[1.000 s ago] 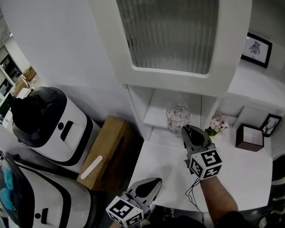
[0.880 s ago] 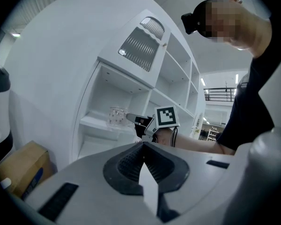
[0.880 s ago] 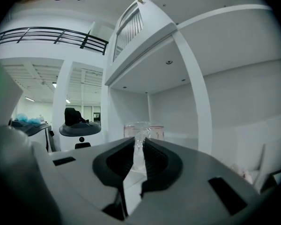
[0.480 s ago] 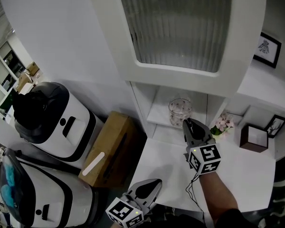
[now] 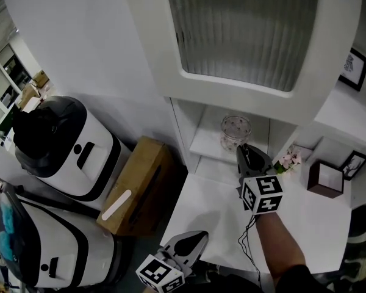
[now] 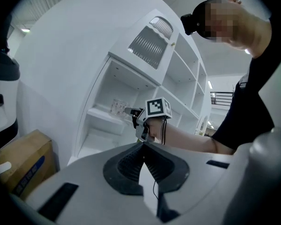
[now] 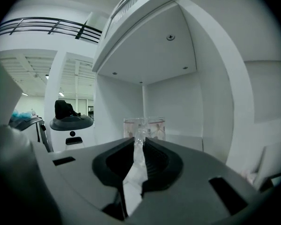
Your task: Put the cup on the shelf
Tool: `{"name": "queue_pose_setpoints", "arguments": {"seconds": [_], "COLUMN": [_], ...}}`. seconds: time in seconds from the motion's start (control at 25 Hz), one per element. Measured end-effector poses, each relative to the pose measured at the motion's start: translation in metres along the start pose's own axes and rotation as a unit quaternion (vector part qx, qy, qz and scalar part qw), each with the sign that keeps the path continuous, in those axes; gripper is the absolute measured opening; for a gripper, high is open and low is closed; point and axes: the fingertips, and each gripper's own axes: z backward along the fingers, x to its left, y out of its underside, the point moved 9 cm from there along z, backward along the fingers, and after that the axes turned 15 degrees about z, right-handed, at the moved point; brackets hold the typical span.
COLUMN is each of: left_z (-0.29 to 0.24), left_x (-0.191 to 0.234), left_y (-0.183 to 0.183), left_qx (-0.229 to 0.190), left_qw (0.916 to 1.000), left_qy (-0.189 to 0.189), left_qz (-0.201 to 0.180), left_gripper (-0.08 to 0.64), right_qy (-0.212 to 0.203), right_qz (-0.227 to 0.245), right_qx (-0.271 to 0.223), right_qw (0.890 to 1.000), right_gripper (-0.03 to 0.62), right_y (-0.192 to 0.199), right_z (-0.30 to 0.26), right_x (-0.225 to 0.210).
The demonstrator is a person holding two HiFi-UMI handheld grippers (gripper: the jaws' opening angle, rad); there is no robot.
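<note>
Right gripper view: the right tongs [image 7: 139, 142] are pinched almost closed on the wall of the glass cup [image 7: 144, 127]. The cup has moved inward over the last second and now stands on or just above the lower shelf [image 5: 208, 144], so release looks near. The left tongs [image 6: 143, 145] are closed and empty, low beside the table [image 5: 213, 212].

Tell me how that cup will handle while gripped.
The cup looks like clear glass, so it is probably stiff, slick and breakable. The right gripper pinches only its wall, so it may tilt or slip.
</note>
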Motion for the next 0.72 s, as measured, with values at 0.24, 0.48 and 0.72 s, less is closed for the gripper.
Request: {"name": "queue_pose_setpoints", "arguments": {"seconds": [0.24, 0.48, 0.72], "left_z": [0.003, 0.005, 0.007], "left_x": [0.0, -0.005, -0.01], "left_y": [0.005, 0.009, 0.014], "left_qx": [0.0, 0.004, 0.006], "left_qw": [0.9999, 0.9999, 0.9999], "left_qy": [-0.008, -0.007, -0.005], "left_qz": [0.008, 0.007, 0.007], "left_gripper": [0.005, 0.005, 0.005], "right_qy": [-0.002, -0.007, -0.004], "right_qz": [0.002, -0.006, -0.018], "right_qx": [0.015, 0.031, 0.03], "right_qw": [1.0, 0.999, 0.999], "right_gripper": [0.031, 0.035, 0.067], "right_y": [-0.001, 0.003, 0.005], "right_z": [-0.005, -0.006, -0.002], "right_x": [0.002, 0.003, 0.002]}}
